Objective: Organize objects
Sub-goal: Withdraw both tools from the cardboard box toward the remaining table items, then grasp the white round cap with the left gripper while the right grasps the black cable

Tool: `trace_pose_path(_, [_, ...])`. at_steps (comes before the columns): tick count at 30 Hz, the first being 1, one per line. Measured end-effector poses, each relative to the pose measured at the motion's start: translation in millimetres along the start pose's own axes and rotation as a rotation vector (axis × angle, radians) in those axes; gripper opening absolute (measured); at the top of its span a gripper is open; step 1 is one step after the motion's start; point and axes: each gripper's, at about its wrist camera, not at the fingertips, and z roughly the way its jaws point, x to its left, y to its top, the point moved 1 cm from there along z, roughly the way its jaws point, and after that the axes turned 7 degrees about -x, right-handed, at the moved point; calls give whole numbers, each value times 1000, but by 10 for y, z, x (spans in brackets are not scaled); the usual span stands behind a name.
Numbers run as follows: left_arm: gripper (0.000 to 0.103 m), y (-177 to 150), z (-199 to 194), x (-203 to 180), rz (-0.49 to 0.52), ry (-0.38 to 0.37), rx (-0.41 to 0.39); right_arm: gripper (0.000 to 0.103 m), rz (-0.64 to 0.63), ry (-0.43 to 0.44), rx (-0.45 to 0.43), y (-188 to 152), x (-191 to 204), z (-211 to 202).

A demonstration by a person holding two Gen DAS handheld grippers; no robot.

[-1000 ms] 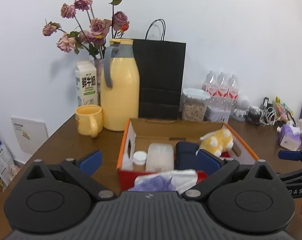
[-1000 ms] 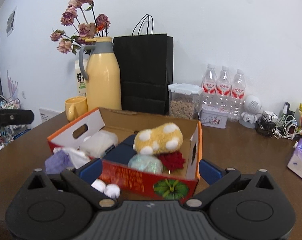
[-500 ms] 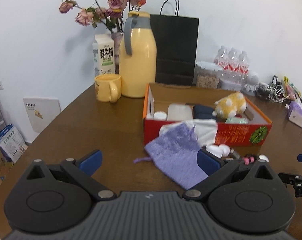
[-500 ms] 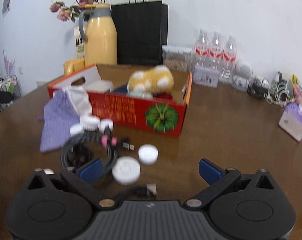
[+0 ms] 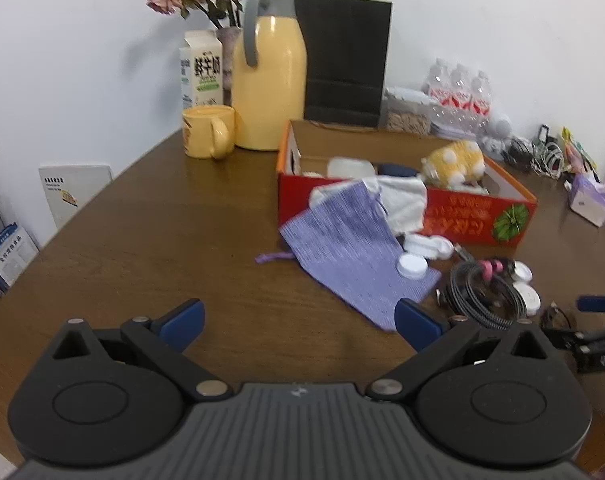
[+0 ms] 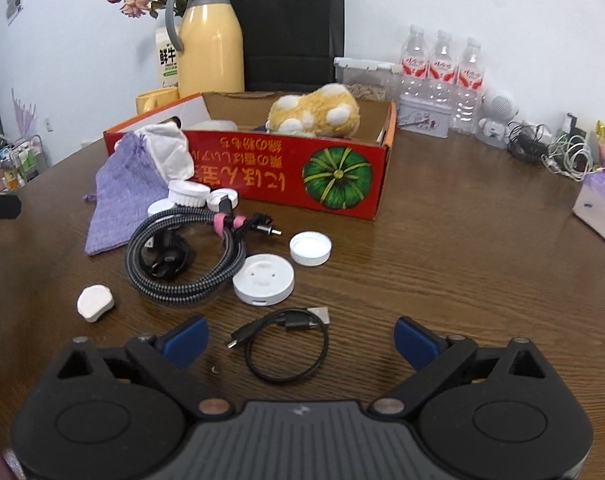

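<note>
Far left on the brown bench (image 6: 442, 248) stand a yellow mug (image 5: 208, 131), a milk carton (image 5: 201, 69), a yellow thermos jug (image 5: 269, 68) and a black paper bag (image 5: 344, 60), all along the wall. The left tool (image 5: 298, 318) hovers low over bare wood near the left edge, its blue fingers (image 5: 181, 320) set wide apart with nothing between them. To its right a purple drawstring pouch (image 5: 350, 248) lies flat, its far end draped against the red cardboard box (image 6: 286, 172) beside a white cloth (image 6: 168, 150). The box holds a yellow plush toy (image 6: 314, 114) and other items only partly visible. Just near of the box lie white round caps (image 6: 188, 194), a braided cable coil (image 6: 182, 256) bound with a pink strap, a white puck-shaped device (image 6: 263, 279) and a white lid (image 6: 310, 248). A small white piece (image 6: 95, 302) sits apart, left of the coil. The right tool (image 6: 300, 340) is above a short black USB cable (image 6: 288, 344), which lies on the bench between its fingers without being touched; the jaws are closing from a wide spread. Far right: water bottles (image 6: 442, 68), a tin (image 6: 424, 118), tangled cords (image 6: 558, 152) and a tissue pack (image 6: 600, 204).
</note>
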Motion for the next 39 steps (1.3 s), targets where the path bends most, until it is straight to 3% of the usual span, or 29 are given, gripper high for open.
trace_pose_path(6, [103,-107,23,-92,5,-27,24,80,-17,48,-16,-4,20,75])
trace_pose_path(8, [103,-125,35,-118,5,-36,31,66,-26,62,-27,-3,35,53])
trace_pose_path(11, [103,-154,41,-175,9,-55,35,52,-34,70,-38,-9,61,24])
trace_pose_path(17, [103,-218,63,-382,48,-104,48,47,-30,65,-52,-17,63,-8])
trace_pose_path(29, [103,-327,190,-751,110,-178,81,47,-18,69,-84,-10,36,-109])
trace_pose_path(37, [103,-386,345,-904,139,-167,102,45,-23,70,-112,39,18,-176])
trace_pose_path(39, [98,-405,369,-935,148,-167,106,44,-23,74,-114,49,24,-178])
